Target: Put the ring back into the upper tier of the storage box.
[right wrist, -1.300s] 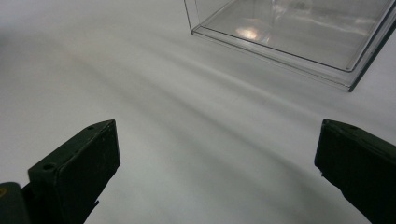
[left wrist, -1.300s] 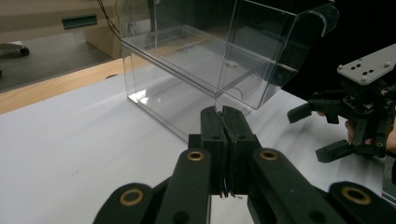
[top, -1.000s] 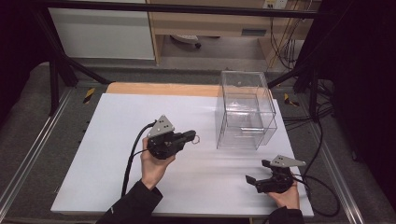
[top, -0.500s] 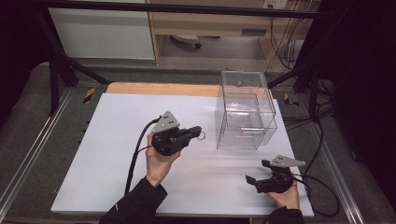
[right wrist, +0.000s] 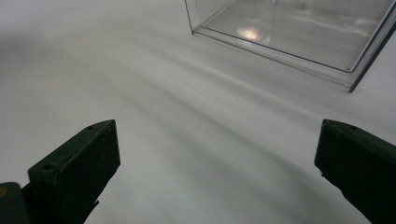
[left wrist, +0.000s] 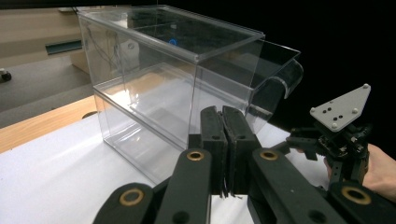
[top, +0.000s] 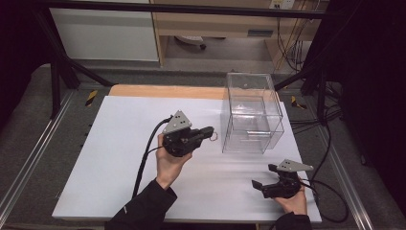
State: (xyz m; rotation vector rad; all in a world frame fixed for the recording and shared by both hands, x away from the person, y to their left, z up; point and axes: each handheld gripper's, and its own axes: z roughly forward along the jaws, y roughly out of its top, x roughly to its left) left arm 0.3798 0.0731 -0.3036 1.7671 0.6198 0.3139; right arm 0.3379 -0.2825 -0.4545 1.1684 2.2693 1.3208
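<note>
The left gripper (top: 207, 132) is raised off the white table (top: 119, 143), its jaws pressed together on a small metal ring (top: 213, 136) that pokes out at their tips. Just ahead of those tips stands the clear plastic box (top: 251, 115), close but apart. The right gripper (top: 262, 186) rests low near the table's front edge, jaws spread wide and empty, the box well ahead of it. The ring is thin and the hold on it slight, so it may well slip or twist free if the tips knock the box wall. A push there could also slide the light box across the smooth table.
</note>
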